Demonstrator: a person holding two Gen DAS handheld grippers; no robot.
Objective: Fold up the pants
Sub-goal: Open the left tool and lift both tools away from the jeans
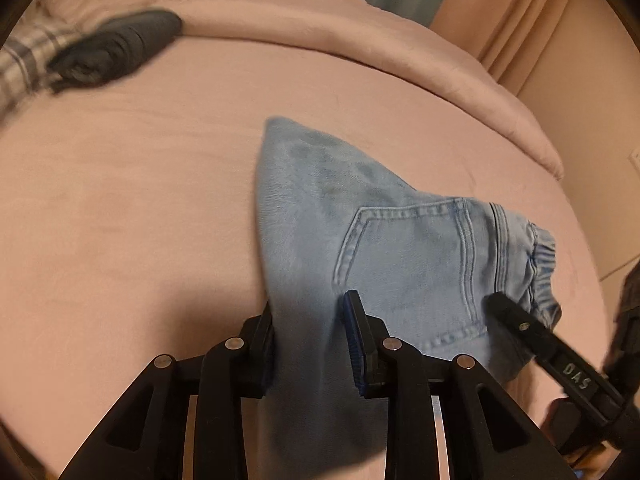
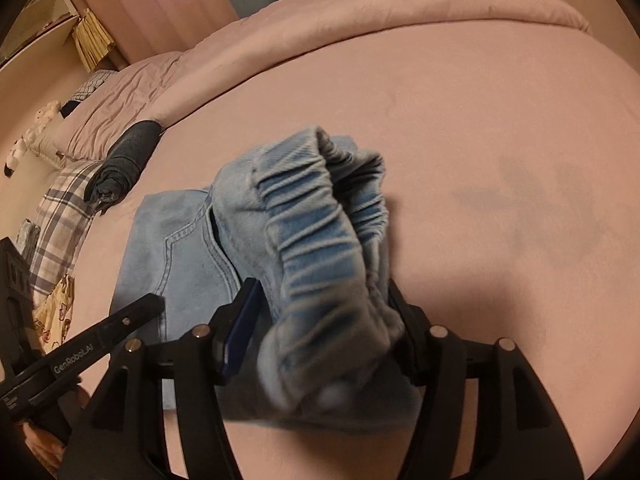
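light blue jeans (image 1: 384, 248) half folded on pink bed (image 1: 140, 200), both grippers at them

left gripper (image 1: 310, 340) has a fold of denim running between its jaws, left pad on the cloth, right pad looks just off it, so grip unclear. right gripper (image 2: 320, 320) holds the bunched elastic waistband (image 2: 320, 220) between jaws set wide, whether the pads press i cannot tell. jeans lie mid-bed toward the near edge. rolled dark garment (image 1: 116, 48) and plaid cloth (image 2: 64, 216) sit by the far left edge.
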